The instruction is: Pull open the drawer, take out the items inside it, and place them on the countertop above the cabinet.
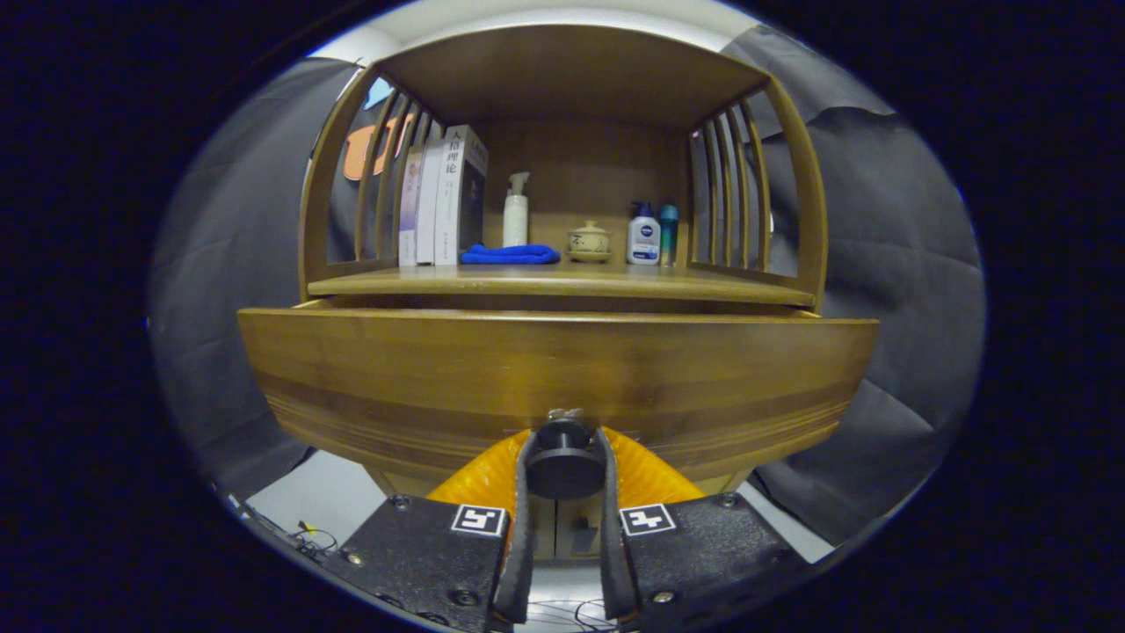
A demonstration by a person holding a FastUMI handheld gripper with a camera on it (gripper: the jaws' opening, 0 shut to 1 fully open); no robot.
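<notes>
The gripper is closed on the round dark knob of the drawer: both fingers press against the knob's sides, one on each flank, leaving only the knob's width between them. The knob sits low on the middle of the drawer front, on a short stem fixed to the wood.

The drawer front is a broad wooden panel with its long axis running side to side, and its face turned squarely toward the camera. It stands forward of the cabinet body, with a dark gap between its top edge and the countertop above, so the drawer is pulled part way out. Its inside is hidden behind the front panel.

On the countertop, under a wooden roof and between slatted side rails, stand several things in a row. At one end are upright books, spines outward; the nearest spine carries large printed characters, too small to read with certainty. Next to them lies a folded blue cloth, with a white spray bottle behind it. Further along are a small lidded ceramic pot on a saucer, then a white pump bottle with a dark blue label, and just beside it a slim teal bottle.

Below the drawer, a pale floor shows with some thin cables lying on it.
</notes>
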